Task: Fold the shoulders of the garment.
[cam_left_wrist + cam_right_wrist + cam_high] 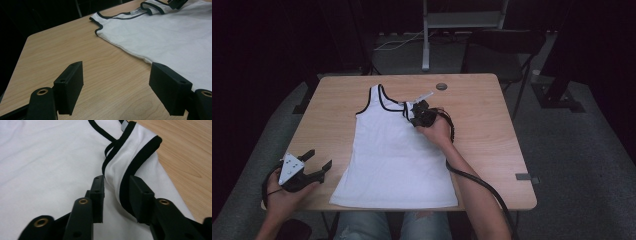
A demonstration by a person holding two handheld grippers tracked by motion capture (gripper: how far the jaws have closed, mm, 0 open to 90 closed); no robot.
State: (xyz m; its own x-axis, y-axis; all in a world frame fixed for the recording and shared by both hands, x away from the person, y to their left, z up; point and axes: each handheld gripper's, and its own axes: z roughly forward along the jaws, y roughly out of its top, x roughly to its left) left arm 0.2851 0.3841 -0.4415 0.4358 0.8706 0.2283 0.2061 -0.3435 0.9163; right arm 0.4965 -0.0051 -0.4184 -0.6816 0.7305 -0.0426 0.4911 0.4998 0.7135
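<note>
White tank top [389,155] with black trim lies flat, face up, mid-table [492,150], hem toward you, neck toward the far edge. It's thin knit cotton by the look: light, limp, no stiffness, so it'll drape and bunch the moment you lift it, and it'll drag on the wood rather than slide clean. Best holds are probably the bound edges, meaning the shoulder straps or the armhole trim, where the doubled fabric gives the pads something to bite. Your right gripper [116,195] sits at the right shoulder strap [130,152]; the strap is folded over itself and a ridge of it stands between the jaws, which are part-spread, with pads beside the cloth but not visibly squeezing it. No earlier look, so call it loose, not pinched. Your left gripper [318,162] hangs near the table's near-left corner, jaws spread wide with nothing between them, well apart from the top's left side seam, just bare wood under it.
</note>
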